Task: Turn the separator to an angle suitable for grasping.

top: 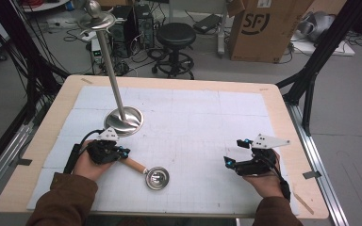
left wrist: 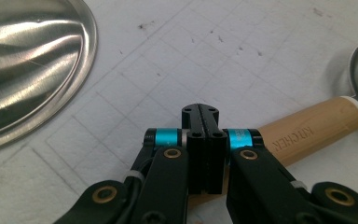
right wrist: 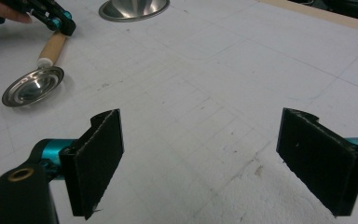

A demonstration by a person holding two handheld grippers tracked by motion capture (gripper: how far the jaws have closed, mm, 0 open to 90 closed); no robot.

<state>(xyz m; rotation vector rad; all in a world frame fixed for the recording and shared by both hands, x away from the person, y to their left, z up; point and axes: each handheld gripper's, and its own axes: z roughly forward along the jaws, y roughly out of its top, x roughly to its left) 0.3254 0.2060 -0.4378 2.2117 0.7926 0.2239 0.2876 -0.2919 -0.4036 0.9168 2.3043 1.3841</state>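
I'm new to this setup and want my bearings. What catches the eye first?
A tall shiny metal stand with a round base rises at the table's left. In front of it, the left claw is shut on the wooden handle of a small steel ladle. The right claw hovers open at the right.

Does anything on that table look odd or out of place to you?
Mostly tidy. The white mat is scuffed and speckled with dark marks, and the small metal ladle lies flat beside the stand's base rather than hanging from it.
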